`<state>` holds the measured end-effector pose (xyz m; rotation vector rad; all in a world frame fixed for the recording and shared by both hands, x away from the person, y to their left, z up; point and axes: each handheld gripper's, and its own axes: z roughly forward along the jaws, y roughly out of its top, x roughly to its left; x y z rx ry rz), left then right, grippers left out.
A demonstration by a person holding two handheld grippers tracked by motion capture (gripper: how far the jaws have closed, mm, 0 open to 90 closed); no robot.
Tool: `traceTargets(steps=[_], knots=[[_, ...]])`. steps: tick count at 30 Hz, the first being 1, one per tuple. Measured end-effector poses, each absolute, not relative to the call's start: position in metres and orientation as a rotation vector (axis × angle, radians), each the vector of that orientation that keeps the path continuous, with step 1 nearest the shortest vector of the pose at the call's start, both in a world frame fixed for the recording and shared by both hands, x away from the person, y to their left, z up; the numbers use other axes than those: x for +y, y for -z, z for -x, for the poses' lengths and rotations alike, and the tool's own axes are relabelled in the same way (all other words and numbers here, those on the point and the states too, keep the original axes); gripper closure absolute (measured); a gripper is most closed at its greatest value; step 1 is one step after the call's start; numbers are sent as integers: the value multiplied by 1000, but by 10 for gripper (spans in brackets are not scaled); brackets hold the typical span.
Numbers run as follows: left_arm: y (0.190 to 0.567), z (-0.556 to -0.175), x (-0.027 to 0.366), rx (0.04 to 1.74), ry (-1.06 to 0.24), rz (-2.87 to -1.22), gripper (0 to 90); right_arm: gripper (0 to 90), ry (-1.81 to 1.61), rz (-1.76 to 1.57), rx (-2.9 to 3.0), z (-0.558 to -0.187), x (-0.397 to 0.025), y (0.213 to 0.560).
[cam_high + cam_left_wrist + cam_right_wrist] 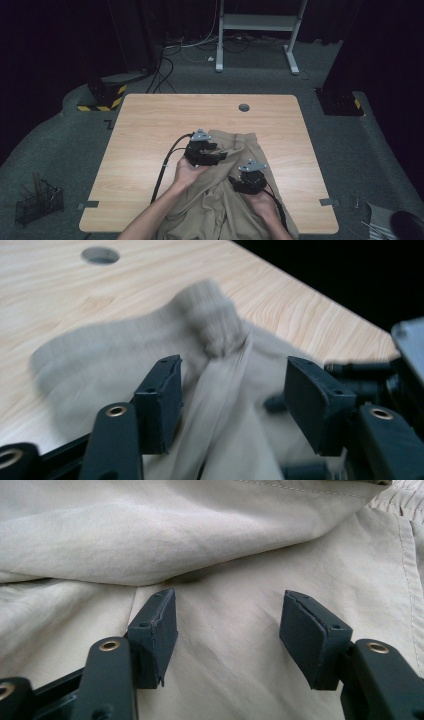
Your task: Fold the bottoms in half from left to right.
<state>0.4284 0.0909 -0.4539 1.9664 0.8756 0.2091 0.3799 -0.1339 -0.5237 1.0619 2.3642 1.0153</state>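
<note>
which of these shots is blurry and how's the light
Left gripper view: the beige garment is smeared by motion blur, while the left tongs stay sharp. Right gripper view: crisp, soft even light on the folds. High view: the table is lit, and the room around it is dark.

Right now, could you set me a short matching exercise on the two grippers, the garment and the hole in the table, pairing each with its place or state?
Things:
1. left gripper
2. right gripper
3. beige garment
4. round hole

Places or states:
A. in the tabletop, beyond the cloth
B. open, over a raised fold near the waistband
C. rumpled, spilling off the near table edge
D. open, over flatter cloth nearer the person

Pairs: 1-B, 2-D, 3-C, 4-A
</note>
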Motion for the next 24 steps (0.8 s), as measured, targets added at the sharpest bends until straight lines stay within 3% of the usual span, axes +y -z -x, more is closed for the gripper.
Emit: traceTargets(steps=[2, 11, 14, 20, 24], knots=[[459, -419, 103, 888, -243, -1987, 374, 398, -1016, -1063, 2365, -380, -134, 524], [494, -399, 125, 960, -151, -2063, 392, 432, -1016, -1095, 2383, -377, -134, 520], [500, -394, 123, 960, -118, -2058, 476, 439, -1031, -1081, 2395, -369, -134, 514], [512, -395, 110, 994, -99, -2086, 772, 460, -986, -1029, 2409, -358, -132, 520], [517, -400, 105, 1021, -116, -2085, 811, 466, -1001, -1023, 2395, -360, -129, 522]])
